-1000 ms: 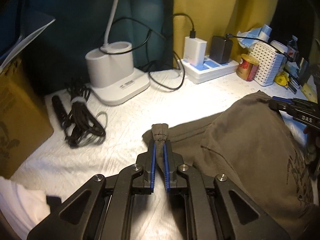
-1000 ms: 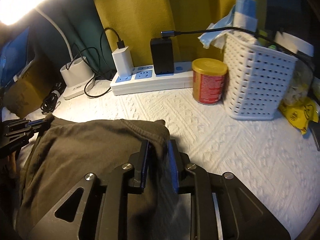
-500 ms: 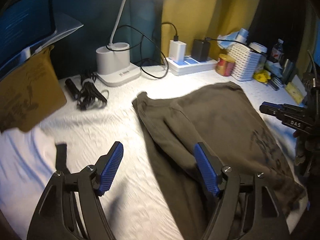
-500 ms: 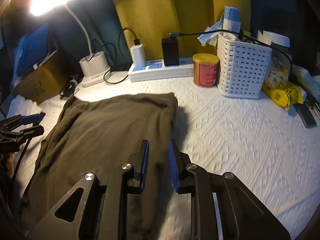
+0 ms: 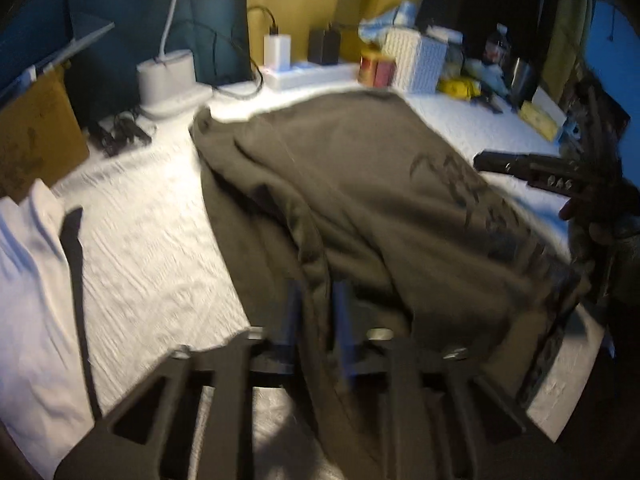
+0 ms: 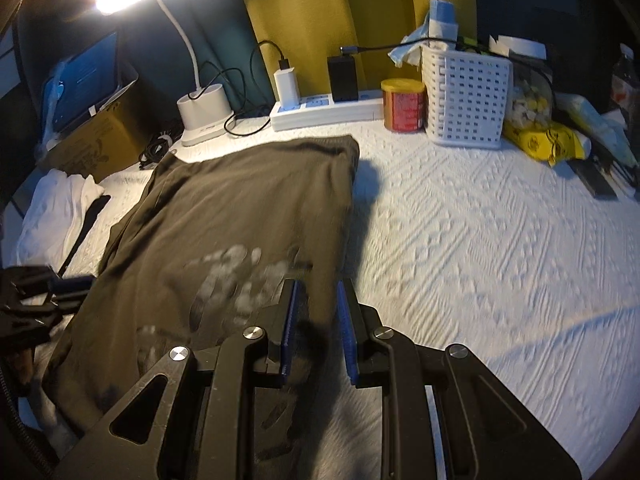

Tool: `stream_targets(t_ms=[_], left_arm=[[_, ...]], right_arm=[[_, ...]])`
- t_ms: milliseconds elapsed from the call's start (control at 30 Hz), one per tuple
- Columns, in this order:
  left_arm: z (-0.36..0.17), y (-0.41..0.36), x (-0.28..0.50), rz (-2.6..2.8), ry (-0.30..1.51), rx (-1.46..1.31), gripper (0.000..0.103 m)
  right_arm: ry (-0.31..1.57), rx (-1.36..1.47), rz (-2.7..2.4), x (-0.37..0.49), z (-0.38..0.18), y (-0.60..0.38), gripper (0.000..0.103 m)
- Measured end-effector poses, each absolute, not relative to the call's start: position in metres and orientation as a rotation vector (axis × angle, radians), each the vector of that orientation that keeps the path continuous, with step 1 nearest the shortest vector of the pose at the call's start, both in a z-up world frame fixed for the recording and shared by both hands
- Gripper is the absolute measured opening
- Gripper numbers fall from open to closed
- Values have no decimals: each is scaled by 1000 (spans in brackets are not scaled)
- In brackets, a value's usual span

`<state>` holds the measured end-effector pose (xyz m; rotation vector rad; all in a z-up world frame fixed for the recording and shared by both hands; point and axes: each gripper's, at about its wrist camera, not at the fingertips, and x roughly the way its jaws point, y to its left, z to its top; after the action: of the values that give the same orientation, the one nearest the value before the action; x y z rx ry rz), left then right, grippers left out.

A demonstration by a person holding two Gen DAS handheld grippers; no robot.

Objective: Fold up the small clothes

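Olive-brown cotton, that's the story on this bench: a dark olive-brown T-shirt (image 6: 240, 216) lies spread over the white textured bench cover (image 6: 480, 248), running from the near edge up toward the far edge, where its folded end stops just short of the white power strip (image 6: 320, 110). Its surface is mostly smooth, with a faded pale print (image 6: 236, 280) showing on the near half. From the left wrist view the same shirt (image 5: 360, 184) shows a raised, rumpled ridge along its left side and a dark print toward the right.

And the left gripper (image 5: 314, 320) comes in at the shirt's near left edge; its jaws have just been closing, and now they stand nearly together with a fold of the olive cloth pinched between them. That view is smeared, so the exact bite is hard to read.

Over on the other side, the right gripper (image 6: 316, 320) sits at the shirt's near right edge with its blue-padded jaws narrowly apart. The cloth edge runs between the pads, but whether they press on it cannot be told.

Along the far edge stand a white lamp base (image 6: 204, 114), a red tin with a gold lid (image 6: 402, 104) and a white perforated plastic basket (image 6: 466, 96), all clear of the shirt. A white cloth (image 6: 60, 204) lies at the left edge, just beside the shirt.
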<state>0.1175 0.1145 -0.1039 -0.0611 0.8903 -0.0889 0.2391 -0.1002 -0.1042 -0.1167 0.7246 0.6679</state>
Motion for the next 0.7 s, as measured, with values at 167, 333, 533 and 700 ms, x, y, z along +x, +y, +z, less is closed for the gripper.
stream_targets(t_ms=[167, 333, 533, 700], left_arm=[[-95, 126, 102, -50, 846, -88, 1], [-84, 135, 83, -31, 821, -122, 2], [-71, 129, 63, -32, 793, -175, 26], [-75, 113, 53, -120, 780, -251, 85]], right_arm=[[723, -124, 673, 222, -108, -102, 22], [725, -120, 663, 209, -112, -112, 22], [715, -125, 645, 192, -113, -123, 22], [713, -120, 635, 180, -116, -132, 23]])
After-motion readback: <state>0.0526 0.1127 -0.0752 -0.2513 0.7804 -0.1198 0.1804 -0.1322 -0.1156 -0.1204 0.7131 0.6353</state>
